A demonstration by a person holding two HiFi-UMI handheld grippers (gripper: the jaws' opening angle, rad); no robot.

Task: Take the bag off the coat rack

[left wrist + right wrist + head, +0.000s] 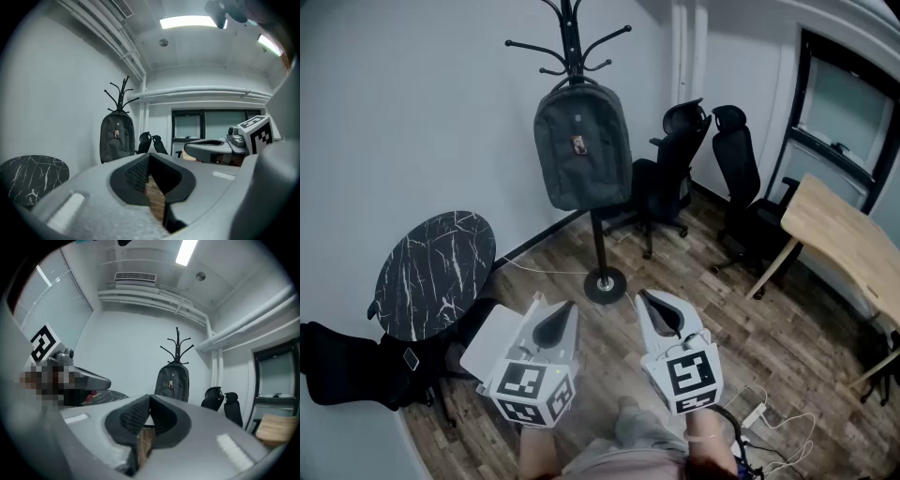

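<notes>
A dark grey backpack (581,145) is hung from the hooks of a black coat rack (599,234), which is stood on the wooden floor (694,281) near the white wall (422,112). The left hand-held gripper (555,323) is held level and pressed together, with nothing pinched. The right hand-held gripper (659,317) is likewise closed and empty. Both are kept well apart from the backpack. Two black office chairs (712,178) are seen beyond the rack.
</notes>
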